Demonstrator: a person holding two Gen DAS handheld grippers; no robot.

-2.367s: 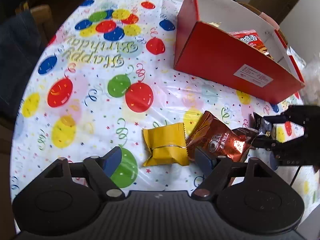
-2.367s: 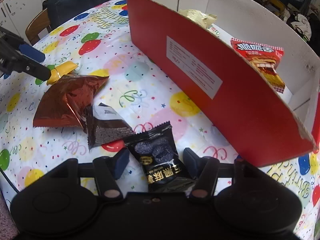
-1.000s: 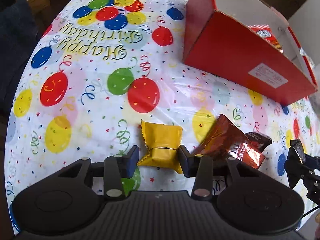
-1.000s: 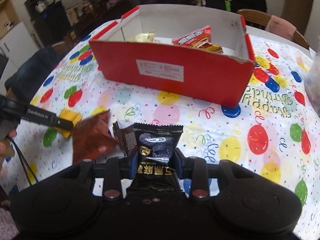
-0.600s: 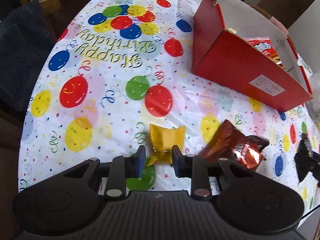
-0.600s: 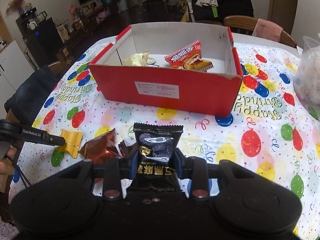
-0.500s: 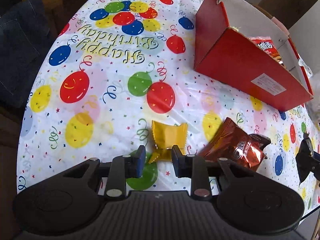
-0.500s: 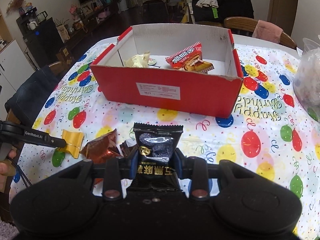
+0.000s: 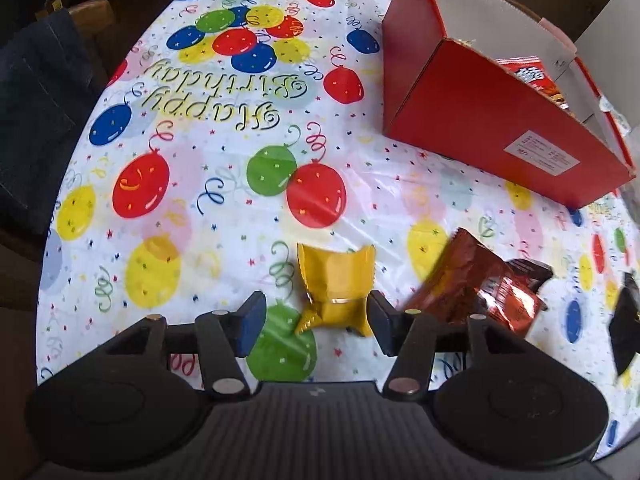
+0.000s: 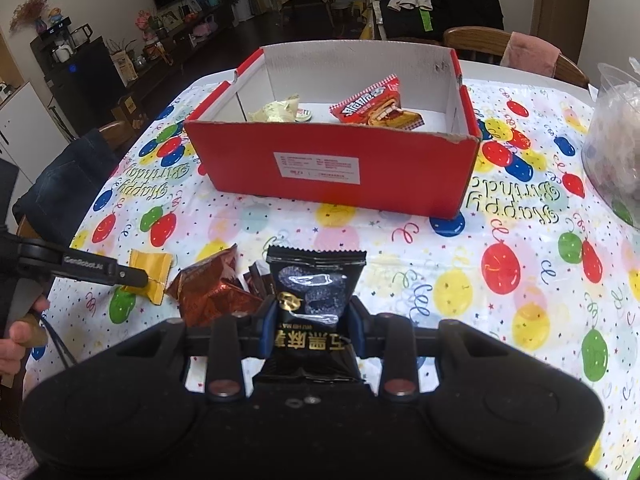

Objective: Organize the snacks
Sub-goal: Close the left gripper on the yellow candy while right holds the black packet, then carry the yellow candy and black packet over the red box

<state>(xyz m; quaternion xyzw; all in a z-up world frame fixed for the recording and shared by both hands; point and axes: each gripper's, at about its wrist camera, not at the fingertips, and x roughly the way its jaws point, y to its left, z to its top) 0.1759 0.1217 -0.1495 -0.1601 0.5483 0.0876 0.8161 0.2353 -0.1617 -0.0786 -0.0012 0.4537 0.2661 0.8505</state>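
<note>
My left gripper [image 9: 314, 320] is open, its fingers on either side of a yellow snack packet [image 9: 336, 284] lying on the birthday tablecloth; the packet also shows in the right wrist view [image 10: 150, 274]. A brown foil bag [image 9: 472, 284] and a small dark packet [image 9: 528, 272] lie just right of it. My right gripper [image 10: 312, 322] is shut on a black snack packet [image 10: 314, 292], held above the table in front of the red cardboard box [image 10: 332, 164]. The box holds a red snack bag [image 10: 376, 106] and a pale packet [image 10: 276, 110].
A clear plastic bag [image 10: 616, 152] sits at the table's right edge. Chairs stand at the left [image 10: 60, 176] and behind the box [image 10: 520, 50]. The table edge runs close along the left and near side.
My left gripper had closed on the yellow packet and has now opened wide around it. My right gripper lifted the black packet off the table and holds it facing the box.
</note>
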